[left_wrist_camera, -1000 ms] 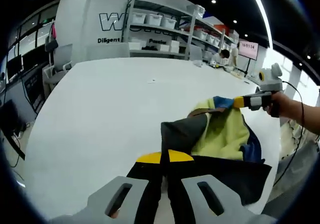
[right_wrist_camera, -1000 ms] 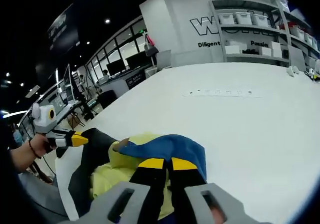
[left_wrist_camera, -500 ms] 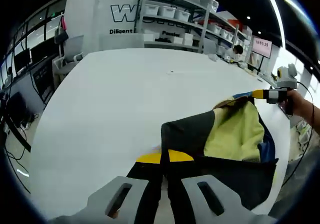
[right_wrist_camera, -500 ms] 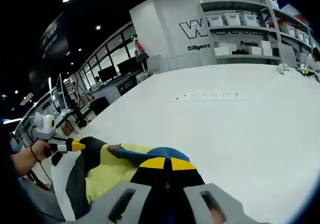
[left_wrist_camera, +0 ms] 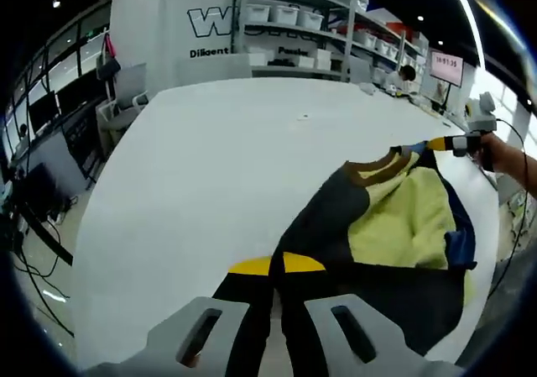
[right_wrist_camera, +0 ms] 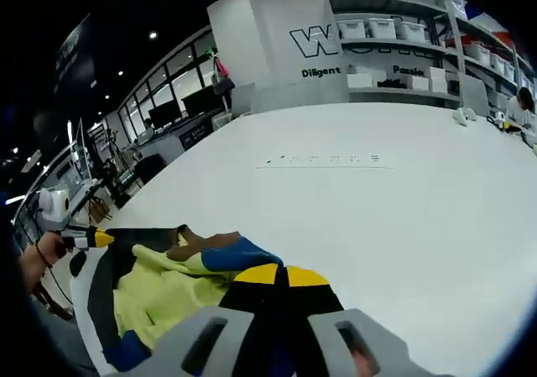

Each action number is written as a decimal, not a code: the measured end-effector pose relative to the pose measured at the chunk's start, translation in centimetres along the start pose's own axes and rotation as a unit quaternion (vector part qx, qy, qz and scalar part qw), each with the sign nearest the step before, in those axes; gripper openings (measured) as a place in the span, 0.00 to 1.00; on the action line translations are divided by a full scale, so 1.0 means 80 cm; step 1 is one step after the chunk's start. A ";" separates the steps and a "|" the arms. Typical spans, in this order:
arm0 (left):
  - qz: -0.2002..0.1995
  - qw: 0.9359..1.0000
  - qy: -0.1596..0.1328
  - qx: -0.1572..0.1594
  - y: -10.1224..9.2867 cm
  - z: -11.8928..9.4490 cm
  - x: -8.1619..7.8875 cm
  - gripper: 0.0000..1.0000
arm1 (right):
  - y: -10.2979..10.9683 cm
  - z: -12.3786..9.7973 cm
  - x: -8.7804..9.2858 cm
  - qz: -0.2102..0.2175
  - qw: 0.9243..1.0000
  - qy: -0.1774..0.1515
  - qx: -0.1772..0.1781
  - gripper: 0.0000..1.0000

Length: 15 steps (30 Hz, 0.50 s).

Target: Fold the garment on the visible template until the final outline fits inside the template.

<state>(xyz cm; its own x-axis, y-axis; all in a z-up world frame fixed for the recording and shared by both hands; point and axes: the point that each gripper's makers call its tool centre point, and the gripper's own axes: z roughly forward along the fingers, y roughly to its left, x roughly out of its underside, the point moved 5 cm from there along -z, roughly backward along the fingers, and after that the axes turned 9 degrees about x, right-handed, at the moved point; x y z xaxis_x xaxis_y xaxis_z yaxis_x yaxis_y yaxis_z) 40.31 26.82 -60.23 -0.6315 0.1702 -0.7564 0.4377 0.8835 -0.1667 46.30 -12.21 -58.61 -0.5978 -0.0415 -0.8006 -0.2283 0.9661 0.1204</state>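
While the garment (left_wrist_camera: pixel 394 226) lies spread on the white table (left_wrist_camera: pixel 210 159) toward four o'clock, the left gripper (left_wrist_camera: pixel 277 264) and right gripper (right_wrist_camera: pixel 273 274) each stay clenched on its fabric.

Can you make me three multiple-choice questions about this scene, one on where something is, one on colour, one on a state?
1. Where does the garment lie?
A. on the white table
B. on a shelf
C. on the floor

2. What colour is the garment's inner lining?
A. red
B. pale yellow
C. white

3. In what state is the left claw?
A. wide open over bare table
C. holding a box
B. shut on the garment

Answers:
1. A, the cloth spreads on the tabletop in both views.
2. B, the opened middle part is pale yellow, with dark outer fabric and a blue patch around it.
3. B, its yellow-tipped jaws meet over dark cloth; the right claw grips the garment likewise.
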 end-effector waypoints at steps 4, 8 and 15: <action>0.010 1.000 0.019 -0.004 0.005 0.004 0.006 0.00 | -0.007 0.012 -0.001 -0.018 1.000 0.014 0.007 0.00; 0.011 0.999 0.028 -0.010 0.006 0.002 0.011 0.00 | -0.012 0.027 0.004 -0.028 0.999 0.034 0.005 0.00; 0.002 0.998 0.062 -0.013 0.007 0.002 0.029 0.00 | -0.016 0.053 0.017 -0.043 0.997 0.060 0.012 0.00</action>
<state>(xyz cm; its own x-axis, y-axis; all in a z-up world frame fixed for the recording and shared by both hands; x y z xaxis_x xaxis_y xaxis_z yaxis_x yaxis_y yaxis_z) 39.22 27.61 -62.17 -0.7048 0.2240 -0.6731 0.4241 0.8936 -0.1467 49.04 -12.44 -62.29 -0.6654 -0.1536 -0.7305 -0.2648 0.9635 0.0385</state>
